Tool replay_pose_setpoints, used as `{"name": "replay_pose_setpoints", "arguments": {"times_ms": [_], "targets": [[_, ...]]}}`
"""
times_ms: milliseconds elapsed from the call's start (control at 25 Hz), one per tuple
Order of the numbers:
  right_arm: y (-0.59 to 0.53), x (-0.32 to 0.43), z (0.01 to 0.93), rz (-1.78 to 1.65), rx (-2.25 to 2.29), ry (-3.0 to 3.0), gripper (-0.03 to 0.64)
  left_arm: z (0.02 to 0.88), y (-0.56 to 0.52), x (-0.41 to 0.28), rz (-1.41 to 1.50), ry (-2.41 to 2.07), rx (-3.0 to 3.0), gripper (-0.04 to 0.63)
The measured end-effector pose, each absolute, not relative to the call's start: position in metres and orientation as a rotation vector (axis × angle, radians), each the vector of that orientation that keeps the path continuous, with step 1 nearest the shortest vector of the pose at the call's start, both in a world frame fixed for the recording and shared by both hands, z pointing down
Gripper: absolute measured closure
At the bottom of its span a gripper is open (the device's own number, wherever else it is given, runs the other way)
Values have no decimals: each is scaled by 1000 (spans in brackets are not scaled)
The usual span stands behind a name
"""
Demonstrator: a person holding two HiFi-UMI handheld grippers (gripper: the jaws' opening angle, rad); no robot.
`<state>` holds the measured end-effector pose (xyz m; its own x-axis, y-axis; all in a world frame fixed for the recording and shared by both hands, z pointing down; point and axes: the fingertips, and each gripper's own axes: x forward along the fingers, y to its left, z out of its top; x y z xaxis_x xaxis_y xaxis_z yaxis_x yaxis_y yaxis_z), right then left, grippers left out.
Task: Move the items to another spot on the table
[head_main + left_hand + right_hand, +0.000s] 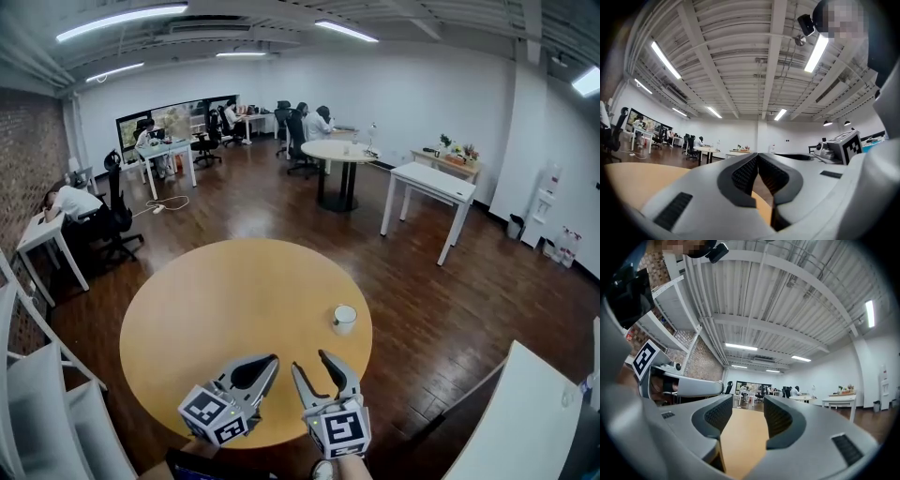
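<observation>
Ahead of the right tongs and a little to their right, close to the rim of the round wooden table: small white cup, upright, alone, touched by nothing. Farther off from the left tongs, out beyond the right pair. Right tongs low over the near edge, pointing roughly level across the tabletop, jaws parted partway, only bare wood between them. Left tongs just beside them, tips pressed together, nothing clamped. Well past both tools: dark wooden floor, white desk, seated people; shelving off to the left of the left tongs.

Judged as the opening step: reach not yet made, cup not yet gripped. Next, by the look of it: carry the right tongs forward and rightward to the cup, widen the jaws if needed to straddle its wall, close gently on a light round thing likely to tip or slip, lift clear, then set down on bare wood ahead of the left tongs.
</observation>
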<state>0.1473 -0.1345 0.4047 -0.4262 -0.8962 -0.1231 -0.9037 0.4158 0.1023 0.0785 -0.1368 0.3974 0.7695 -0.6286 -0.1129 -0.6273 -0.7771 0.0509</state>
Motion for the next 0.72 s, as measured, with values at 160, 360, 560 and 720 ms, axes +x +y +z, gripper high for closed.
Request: {"name": "replay_pose_setpoints", "arguments": {"times_ms": [160, 360, 560, 720], "targets": [[-172, 185, 410, 228, -1652, 2620, 397, 409, -172, 122, -186, -1080, 2939, 581], [-209, 222, 422, 188, -1658, 2656, 362, 422, -206, 172, -153, -1098, 2930, 583], [-247, 257, 454, 109, -1703, 2644, 316, 451, -244, 202, -119, -1120, 2870, 583], [-278, 279, 482, 69, -1717, 2647, 290, 476, -268, 220, -57, -1183, 2811, 583]]}}
